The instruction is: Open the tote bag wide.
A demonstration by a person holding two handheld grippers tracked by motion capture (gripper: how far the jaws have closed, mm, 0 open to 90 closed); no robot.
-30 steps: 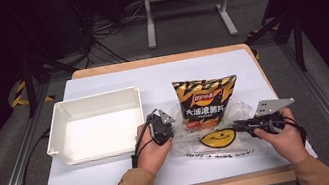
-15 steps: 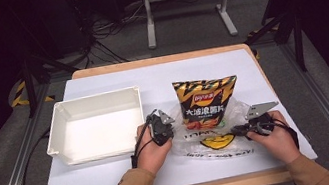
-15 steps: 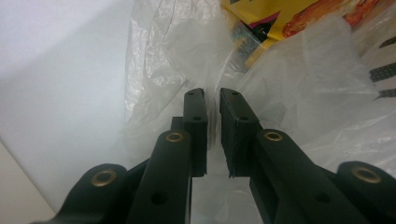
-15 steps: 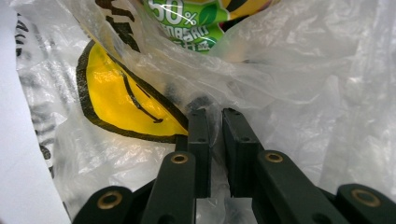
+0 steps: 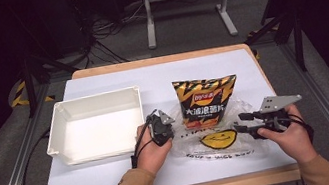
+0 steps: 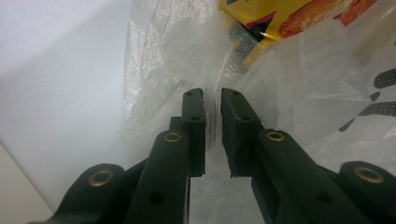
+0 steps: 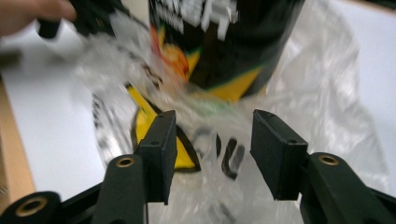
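Shifted since a second ago: right gripper [image 5: 247, 122], now closer in toward the clear crinkled plastic bag with the yellow smiley print [image 5: 213, 141], fingers [image 7: 161, 142] spread wide just above its printed film, nothing between them. Held in the person's right hand [image 5: 289, 138] at the near right of the white-covered surface [image 5: 116, 179], grey three-cornered plate on top. Left gripper [image 6: 212, 95] held in the left hand [image 5: 151, 151] at the bag's left edge, fingers [image 6: 194, 116] drawn narrow with only a slim gap, a fold of the clear film between the tips; whether truly pinched cannot be told. Black and yellow chip packet with orange flame pattern [image 5: 206, 99] standing upright at mid surface, its lower part inside the bag's open mouth, film gathered around its base. White rectangular plastic tray [image 5: 58, 133] on the left part of the surface, just beside the left hand, apart from the bag. Tan sleeves entering from the near edge.
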